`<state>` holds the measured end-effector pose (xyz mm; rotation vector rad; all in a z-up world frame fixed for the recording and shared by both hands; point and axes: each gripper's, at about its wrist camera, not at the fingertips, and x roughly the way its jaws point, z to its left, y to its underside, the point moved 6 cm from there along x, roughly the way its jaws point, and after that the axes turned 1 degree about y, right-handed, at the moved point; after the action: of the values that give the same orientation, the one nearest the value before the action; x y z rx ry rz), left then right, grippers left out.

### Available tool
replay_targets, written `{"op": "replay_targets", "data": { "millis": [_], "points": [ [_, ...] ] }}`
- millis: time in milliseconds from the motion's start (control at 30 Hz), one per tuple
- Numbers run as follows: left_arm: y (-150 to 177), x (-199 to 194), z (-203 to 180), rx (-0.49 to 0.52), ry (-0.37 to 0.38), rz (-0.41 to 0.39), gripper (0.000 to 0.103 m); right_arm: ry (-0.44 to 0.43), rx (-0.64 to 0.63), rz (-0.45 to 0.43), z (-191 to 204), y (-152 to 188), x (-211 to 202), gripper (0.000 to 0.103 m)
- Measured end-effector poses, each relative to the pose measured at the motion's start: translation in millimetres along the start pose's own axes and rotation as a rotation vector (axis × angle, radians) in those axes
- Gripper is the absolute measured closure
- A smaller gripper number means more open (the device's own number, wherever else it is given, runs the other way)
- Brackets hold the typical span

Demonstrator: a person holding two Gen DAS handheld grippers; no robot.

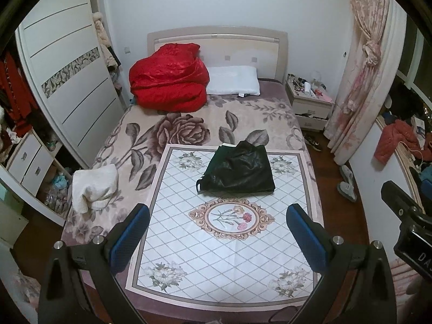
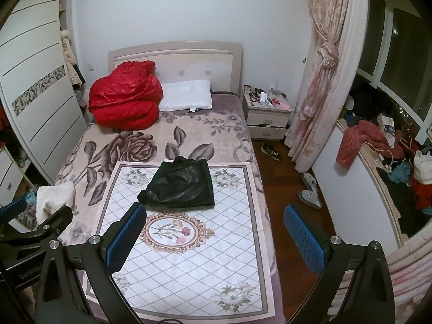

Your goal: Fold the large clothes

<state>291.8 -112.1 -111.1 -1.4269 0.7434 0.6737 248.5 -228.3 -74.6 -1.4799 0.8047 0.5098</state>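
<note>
A black shiny garment (image 1: 239, 168) (image 2: 181, 183) lies folded into a rough rectangle on the far half of a white tiled floral mat (image 1: 226, 243) (image 2: 189, 248) spread on the bed. A cream fluffy garment (image 1: 93, 186) (image 2: 54, 198) lies crumpled at the bed's left edge. My left gripper (image 1: 218, 232) hovers open over the mat's near part, well short of the black garment, with nothing between its blue pads. My right gripper (image 2: 216, 235) is open too, held above the mat's right side; its left pad (image 2: 127, 239) sits just short of the garment's near-left corner.
A red quilt (image 1: 168, 79) and a white pillow (image 1: 233, 81) lie at the headboard. A wardrobe (image 1: 67, 81) stands left, a cluttered nightstand (image 2: 267, 113) and curtain (image 2: 324, 81) right. Shoes and slippers (image 2: 310, 191) lie on the wooden floor. Clothes pile on a ledge (image 2: 378, 145) at the right.
</note>
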Motion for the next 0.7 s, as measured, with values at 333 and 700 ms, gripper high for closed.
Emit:
{"op": "replay_targets", "data": {
  "millis": [333,700],
  "points": [
    [0,-14,5,-0.002,-0.007,-0.025,0.000,0.007,-0.019,-0.016,6,-19,-20,0.000],
    [-2,-23,5,-0.014,-0.017,-0.046,0.000,0.008,-0.018,-0.017,6,-16,-21,0.000]
  ]
}}
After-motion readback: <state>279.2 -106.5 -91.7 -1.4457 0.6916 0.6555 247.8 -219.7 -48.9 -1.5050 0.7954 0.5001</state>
